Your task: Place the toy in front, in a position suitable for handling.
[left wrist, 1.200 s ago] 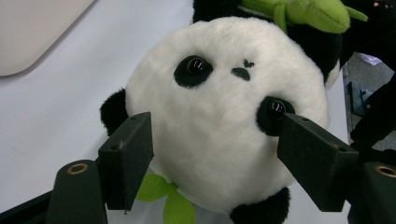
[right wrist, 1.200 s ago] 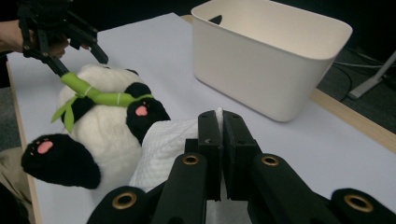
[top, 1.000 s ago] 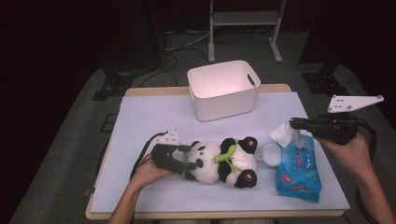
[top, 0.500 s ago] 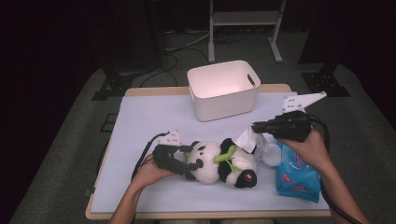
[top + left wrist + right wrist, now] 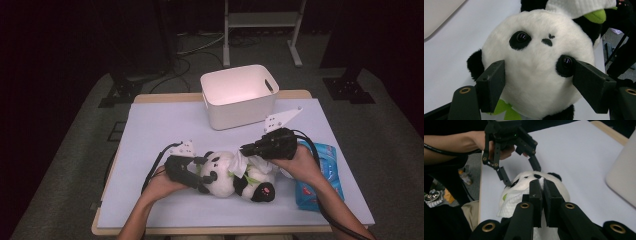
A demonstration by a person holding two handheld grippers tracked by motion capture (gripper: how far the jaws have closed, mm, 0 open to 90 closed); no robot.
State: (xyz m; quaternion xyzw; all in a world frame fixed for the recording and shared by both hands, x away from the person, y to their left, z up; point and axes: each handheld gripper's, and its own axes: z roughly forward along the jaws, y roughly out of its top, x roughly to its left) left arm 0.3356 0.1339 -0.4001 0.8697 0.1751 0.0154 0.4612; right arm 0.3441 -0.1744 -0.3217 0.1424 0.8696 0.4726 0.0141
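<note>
While left gripper (image 5: 536,82) clamps one panda (image 5: 536,72), right gripper (image 5: 542,182) pinches one tissue (image 5: 516,195).

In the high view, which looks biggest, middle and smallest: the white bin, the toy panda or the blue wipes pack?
1. White bin
2. Toy panda
3. Blue wipes pack, though an arm covers part of it, so its full size is unsure.

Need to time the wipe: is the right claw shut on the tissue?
Shut on it: the right claw pinches the white tissue above the panda.
</note>
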